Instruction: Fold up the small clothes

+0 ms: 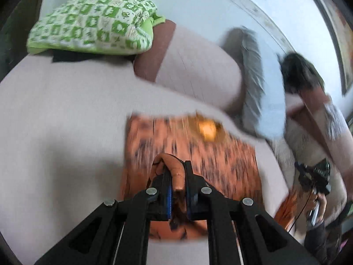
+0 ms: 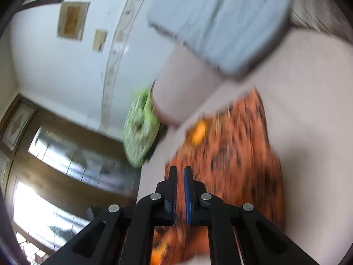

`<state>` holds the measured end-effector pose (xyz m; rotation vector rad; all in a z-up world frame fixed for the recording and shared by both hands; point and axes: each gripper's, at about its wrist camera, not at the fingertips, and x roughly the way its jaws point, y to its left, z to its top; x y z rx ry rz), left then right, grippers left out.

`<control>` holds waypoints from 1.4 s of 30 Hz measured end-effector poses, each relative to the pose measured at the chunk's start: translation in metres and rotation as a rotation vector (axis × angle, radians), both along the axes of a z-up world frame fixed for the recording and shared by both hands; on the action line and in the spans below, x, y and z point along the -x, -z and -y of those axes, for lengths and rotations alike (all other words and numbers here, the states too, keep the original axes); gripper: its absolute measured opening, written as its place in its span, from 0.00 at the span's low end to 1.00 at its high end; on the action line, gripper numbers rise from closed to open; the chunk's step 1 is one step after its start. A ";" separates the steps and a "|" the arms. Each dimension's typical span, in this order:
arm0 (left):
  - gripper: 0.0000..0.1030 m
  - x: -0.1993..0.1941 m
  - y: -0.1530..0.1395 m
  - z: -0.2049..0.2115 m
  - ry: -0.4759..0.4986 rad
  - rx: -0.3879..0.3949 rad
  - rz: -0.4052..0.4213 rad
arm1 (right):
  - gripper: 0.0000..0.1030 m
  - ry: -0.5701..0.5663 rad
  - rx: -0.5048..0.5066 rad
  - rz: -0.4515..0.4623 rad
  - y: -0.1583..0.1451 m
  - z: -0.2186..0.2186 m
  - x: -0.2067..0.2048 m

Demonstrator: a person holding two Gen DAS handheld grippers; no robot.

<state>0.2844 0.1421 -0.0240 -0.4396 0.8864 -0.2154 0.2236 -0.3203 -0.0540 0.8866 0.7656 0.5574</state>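
Centre of both frames: orange patterned garment [image 1: 194,154] lay blurred on pale sofa [image 1: 55,114].
Left tongs [image 1: 175,174]: clamped on an orange fold.
Right tongs [image 2: 181,176]: closed; grip unclear.

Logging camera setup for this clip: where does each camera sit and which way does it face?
Left wrist: on the left gripper, angled down at the sofa; fingers clamp an edge of the orange garment; person at right.
Right wrist: on the right gripper, rolled, facing wall and windows; jaws shut, grip unclear.
Shared: garment, green patterned cushion, grey-blue cushion.
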 end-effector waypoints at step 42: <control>0.09 -0.111 0.034 -0.012 -0.147 -0.145 0.077 | 0.07 -0.034 0.781 0.172 -0.009 -0.090 -0.123</control>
